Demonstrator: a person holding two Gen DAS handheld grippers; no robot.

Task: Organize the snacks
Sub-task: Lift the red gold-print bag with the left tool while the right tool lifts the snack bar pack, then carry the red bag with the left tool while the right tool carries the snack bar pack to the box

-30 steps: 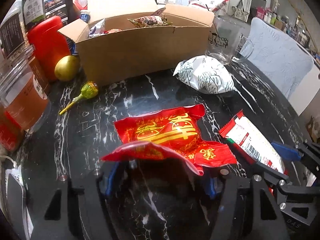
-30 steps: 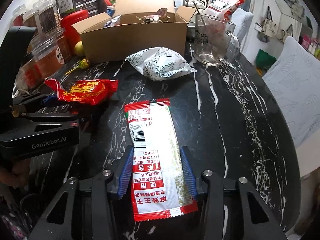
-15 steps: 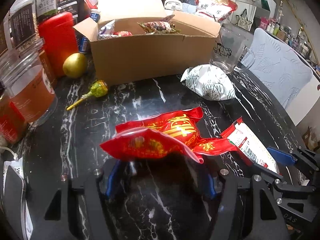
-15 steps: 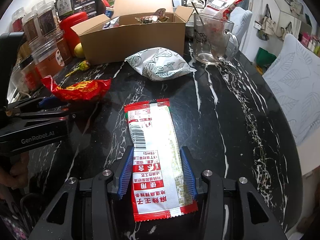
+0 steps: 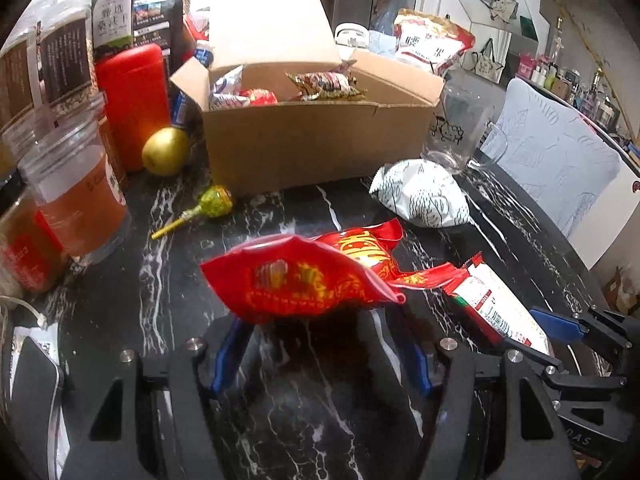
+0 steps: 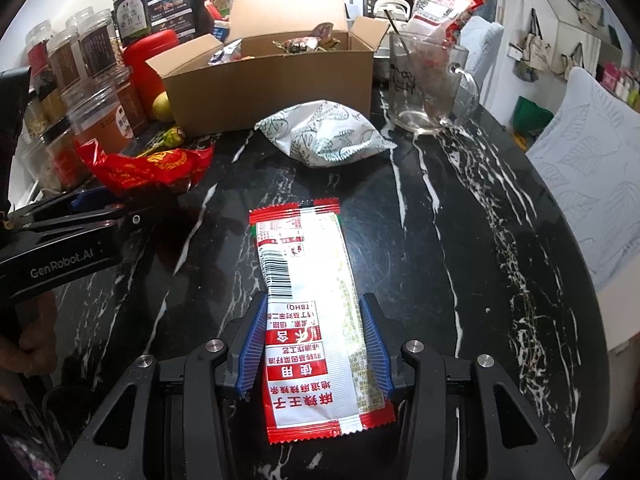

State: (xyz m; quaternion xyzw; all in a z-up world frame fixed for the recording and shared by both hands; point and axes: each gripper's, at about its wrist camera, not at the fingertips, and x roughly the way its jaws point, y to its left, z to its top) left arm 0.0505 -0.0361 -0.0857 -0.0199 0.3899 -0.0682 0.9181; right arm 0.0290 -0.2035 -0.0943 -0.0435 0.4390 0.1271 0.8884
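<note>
left tongs (image 5: 320,354) level above tabletop (image 5: 160,280), pinching red snack bag (image 5: 308,280) raised | right tongs (image 6: 314,344) low, spread, straddling white-red packet (image 6: 310,312) flat on tabletop | cardboard box (image 5: 316,140) beyond

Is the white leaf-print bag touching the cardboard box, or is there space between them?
Apart. The right wrist view shows dark table between the white leaf-print bag and the cardboard box.
</note>
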